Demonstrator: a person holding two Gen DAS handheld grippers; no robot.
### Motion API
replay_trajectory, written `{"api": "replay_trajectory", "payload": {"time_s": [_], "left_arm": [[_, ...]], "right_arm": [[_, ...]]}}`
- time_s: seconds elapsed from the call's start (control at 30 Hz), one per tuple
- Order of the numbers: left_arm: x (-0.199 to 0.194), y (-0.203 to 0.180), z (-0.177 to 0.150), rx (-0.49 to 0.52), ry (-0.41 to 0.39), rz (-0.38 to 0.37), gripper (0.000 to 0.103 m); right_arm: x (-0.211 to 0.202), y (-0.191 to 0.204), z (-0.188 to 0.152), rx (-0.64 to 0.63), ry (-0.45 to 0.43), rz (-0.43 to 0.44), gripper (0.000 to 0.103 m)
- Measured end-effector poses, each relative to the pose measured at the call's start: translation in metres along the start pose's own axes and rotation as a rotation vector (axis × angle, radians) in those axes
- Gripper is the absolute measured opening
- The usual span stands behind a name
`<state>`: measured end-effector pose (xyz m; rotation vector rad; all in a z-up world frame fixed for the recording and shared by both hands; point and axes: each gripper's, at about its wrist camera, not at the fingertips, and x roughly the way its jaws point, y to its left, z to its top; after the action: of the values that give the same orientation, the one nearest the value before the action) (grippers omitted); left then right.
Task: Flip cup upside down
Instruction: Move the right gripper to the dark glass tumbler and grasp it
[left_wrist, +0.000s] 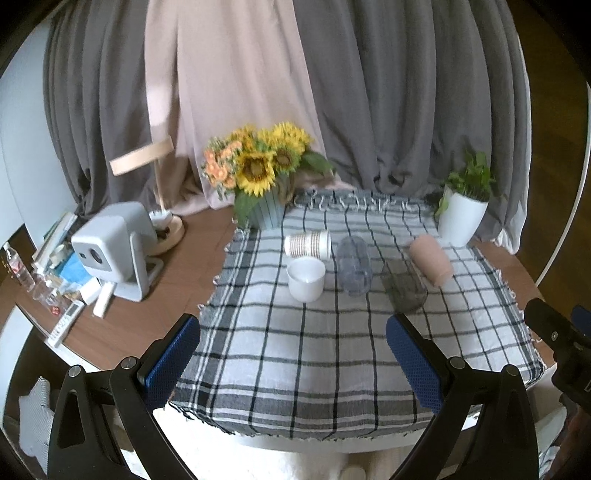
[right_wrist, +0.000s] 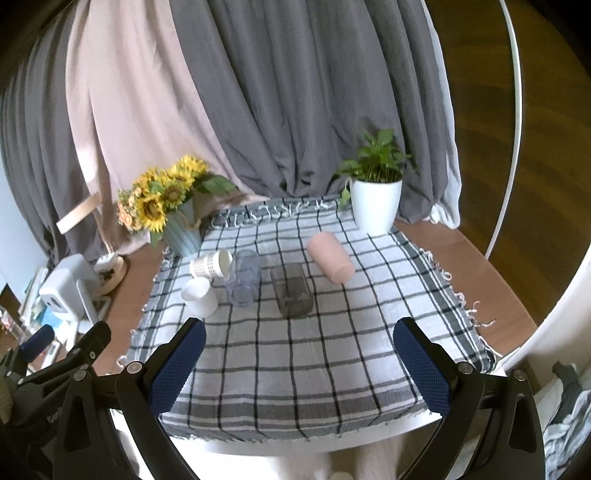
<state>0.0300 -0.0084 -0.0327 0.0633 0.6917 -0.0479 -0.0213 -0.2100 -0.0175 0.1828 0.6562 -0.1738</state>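
Several cups sit on a checked cloth (left_wrist: 314, 350). A white cup (left_wrist: 306, 278) stands upright, mouth up. A striped paper cup (left_wrist: 307, 243), a clear cup (left_wrist: 354, 271), a dark smoky glass (left_wrist: 403, 282) and a pink cup (left_wrist: 430, 260) lie on their sides. In the right wrist view they show as the white cup (right_wrist: 200, 298), paper cup (right_wrist: 211, 263), clear cup (right_wrist: 243, 277), dark glass (right_wrist: 291, 291) and pink cup (right_wrist: 330, 257). My left gripper (left_wrist: 293, 358) and right gripper (right_wrist: 299, 363) are open and empty, above the cloth's near edge, well short of the cups.
A sunflower vase (left_wrist: 264, 216) stands at the cloth's back left, a white plant pot (left_wrist: 460, 218) at back right. A white projector (left_wrist: 110, 251), a lamp base (left_wrist: 166, 232) and remotes (left_wrist: 66, 321) lie on the wooden table left. Curtains hang behind.
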Motion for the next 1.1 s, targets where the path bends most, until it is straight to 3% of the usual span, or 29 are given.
{"api": "replay_trajectory", "payload": {"time_s": [0.23, 0.7, 0.9, 1.1], "left_arm": [[0.050, -0.018, 0.002, -0.021, 0.107, 0.033, 0.103], [0.156, -0.045, 0.004, -0.103, 0.334, 0.165, 0.103], [0.189, -0.043, 0.005, -0.102, 0.393, 0.196, 0.103], [0.218, -0.042, 0.007, -0.098, 0.431, 0.220, 0.103]], "right_arm": [[0.048, -0.012, 0.006, -0.025, 0.055, 0.025, 0.102], [0.196, -0.009, 0.040, -0.178, 0.253, 0.164, 0.102], [0.246, 0.000, 0.039, -0.204, 0.333, 0.201, 0.102], [0.292, 0.005, 0.031, -0.187, 0.413, 0.212, 0.094]]}}
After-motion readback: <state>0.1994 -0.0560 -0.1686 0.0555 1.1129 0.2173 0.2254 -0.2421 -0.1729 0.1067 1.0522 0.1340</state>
